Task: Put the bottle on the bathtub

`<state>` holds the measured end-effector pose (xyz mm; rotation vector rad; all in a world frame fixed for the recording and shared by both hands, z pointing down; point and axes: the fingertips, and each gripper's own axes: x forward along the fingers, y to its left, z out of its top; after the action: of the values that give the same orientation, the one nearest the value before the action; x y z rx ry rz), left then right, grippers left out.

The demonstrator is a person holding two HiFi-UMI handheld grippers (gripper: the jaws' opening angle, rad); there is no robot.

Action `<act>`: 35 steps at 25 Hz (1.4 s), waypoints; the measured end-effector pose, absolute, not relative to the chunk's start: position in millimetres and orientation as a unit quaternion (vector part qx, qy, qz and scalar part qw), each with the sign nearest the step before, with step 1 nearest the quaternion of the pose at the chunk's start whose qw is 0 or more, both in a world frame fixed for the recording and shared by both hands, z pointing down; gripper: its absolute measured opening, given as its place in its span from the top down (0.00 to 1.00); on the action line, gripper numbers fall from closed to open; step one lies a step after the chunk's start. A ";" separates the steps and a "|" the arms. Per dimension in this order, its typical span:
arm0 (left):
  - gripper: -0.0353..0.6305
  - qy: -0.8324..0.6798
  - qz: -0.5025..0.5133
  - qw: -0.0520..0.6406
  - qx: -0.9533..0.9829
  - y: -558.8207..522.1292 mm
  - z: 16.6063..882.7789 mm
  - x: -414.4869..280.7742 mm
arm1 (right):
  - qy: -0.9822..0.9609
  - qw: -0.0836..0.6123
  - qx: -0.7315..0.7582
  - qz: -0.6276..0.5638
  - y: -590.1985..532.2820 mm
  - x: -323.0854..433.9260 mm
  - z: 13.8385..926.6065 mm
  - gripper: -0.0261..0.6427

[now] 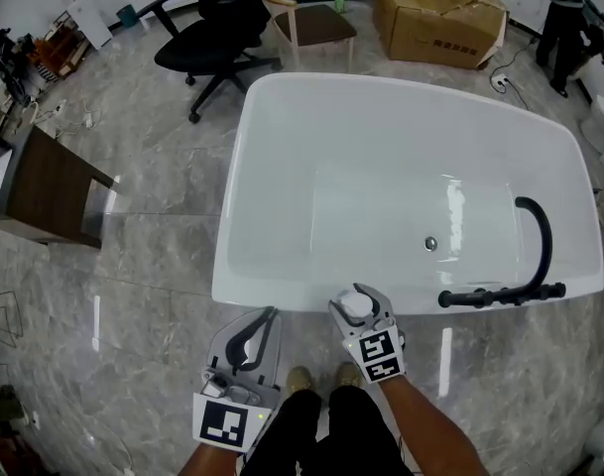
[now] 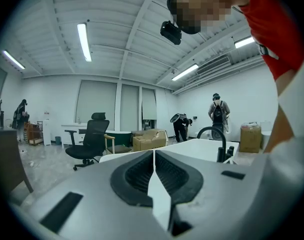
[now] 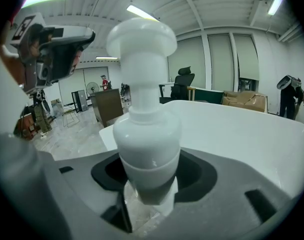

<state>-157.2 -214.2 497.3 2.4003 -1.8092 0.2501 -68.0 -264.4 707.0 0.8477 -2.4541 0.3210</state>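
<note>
A white pump bottle (image 3: 147,129) stands upright between the jaws of my right gripper (image 3: 149,181), which is shut on it. In the head view the bottle (image 1: 357,305) and right gripper (image 1: 360,310) hover just at the near rim of the white bathtub (image 1: 282,296). My left gripper (image 1: 254,335) is lower left of it, over the floor, with its jaws together and nothing held. The left gripper view shows those pads (image 2: 137,176) closed on each other, with the bathtub (image 2: 201,146) beyond.
A black faucet (image 1: 535,266) arches over the tub's right end, and a drain (image 1: 430,243) sits in the basin. A dark wooden cabinet (image 1: 44,191) stands left. A black office chair (image 1: 207,43), a wooden chair (image 1: 306,18) and a cardboard box (image 1: 440,13) lie beyond the tub.
</note>
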 end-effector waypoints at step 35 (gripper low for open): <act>0.92 -0.570 -0.008 0.025 0.821 -178.2 398.0 -118.2 | -0.929 0.089 0.351 0.076 -217.7 -27.5 469.4 0.69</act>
<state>-118.2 -178.2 398.0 2.5386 -1.7642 -0.0237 -27.5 -217.7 469.4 1.0443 -2.7645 0.2257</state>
